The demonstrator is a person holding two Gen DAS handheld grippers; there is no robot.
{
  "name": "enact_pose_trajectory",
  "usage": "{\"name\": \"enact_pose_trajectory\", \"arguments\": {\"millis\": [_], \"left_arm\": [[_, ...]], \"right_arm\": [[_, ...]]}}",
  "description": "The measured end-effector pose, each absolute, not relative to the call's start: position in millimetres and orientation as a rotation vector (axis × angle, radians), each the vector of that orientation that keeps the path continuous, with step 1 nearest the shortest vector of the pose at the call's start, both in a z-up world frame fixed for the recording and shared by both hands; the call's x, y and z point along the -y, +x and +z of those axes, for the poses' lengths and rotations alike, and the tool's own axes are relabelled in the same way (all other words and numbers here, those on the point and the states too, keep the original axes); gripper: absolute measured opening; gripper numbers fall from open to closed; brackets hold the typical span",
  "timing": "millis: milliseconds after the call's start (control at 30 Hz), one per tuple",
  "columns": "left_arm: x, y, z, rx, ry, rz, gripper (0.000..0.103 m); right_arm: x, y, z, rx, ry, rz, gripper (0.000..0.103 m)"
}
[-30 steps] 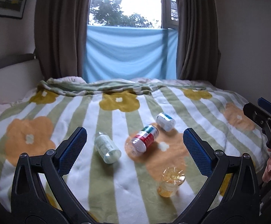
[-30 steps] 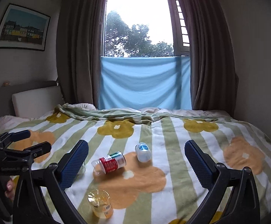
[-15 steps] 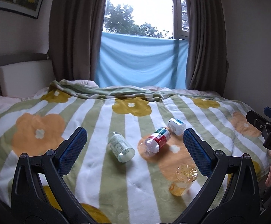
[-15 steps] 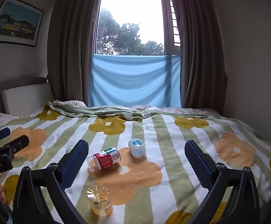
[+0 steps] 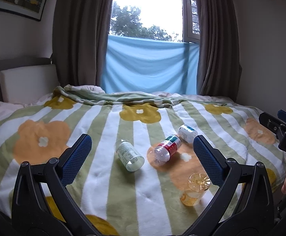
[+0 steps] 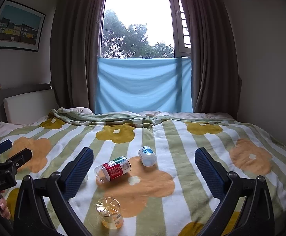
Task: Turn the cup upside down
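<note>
Cup (image 6: 109, 212) on blanket (image 6: 182, 157), before three bottles (image 6: 113, 170).

Bedroom. Bed (image 6: 182, 137) covered by green-and-white striped blanket (image 6: 162, 177) with orange and yellow flowers. White padded headboard (image 6: 29, 106) at left. Tall window (image 6: 139, 19), bright overcast daylight, trees outside; light-blue cloth (image 6: 143, 84) across lower part. Dark brown curtains (image 6: 76, 49) on both sides. Framed townscape picture (image 6: 15, 27) on left wall.

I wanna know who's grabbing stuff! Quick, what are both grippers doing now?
Left gripper: open, holding nothing.
Right gripper: open, holding nothing.
</note>
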State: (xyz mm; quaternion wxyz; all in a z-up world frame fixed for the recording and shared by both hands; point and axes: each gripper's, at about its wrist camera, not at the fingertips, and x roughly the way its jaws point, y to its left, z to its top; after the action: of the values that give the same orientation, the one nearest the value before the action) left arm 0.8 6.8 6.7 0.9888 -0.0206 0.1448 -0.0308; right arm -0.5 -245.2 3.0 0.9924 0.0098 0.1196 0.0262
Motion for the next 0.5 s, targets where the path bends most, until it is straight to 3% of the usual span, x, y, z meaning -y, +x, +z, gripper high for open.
{"name": "enact_pose_trajectory", "arguments": {"millis": [500], "left_arm": [[-4.8,-0.9,9.0,-0.274,-0.044,-0.074,0.103]], "right_arm": [[243.8,-0.8,3.4,-0.232,0.038,0.057,0.103]]}}
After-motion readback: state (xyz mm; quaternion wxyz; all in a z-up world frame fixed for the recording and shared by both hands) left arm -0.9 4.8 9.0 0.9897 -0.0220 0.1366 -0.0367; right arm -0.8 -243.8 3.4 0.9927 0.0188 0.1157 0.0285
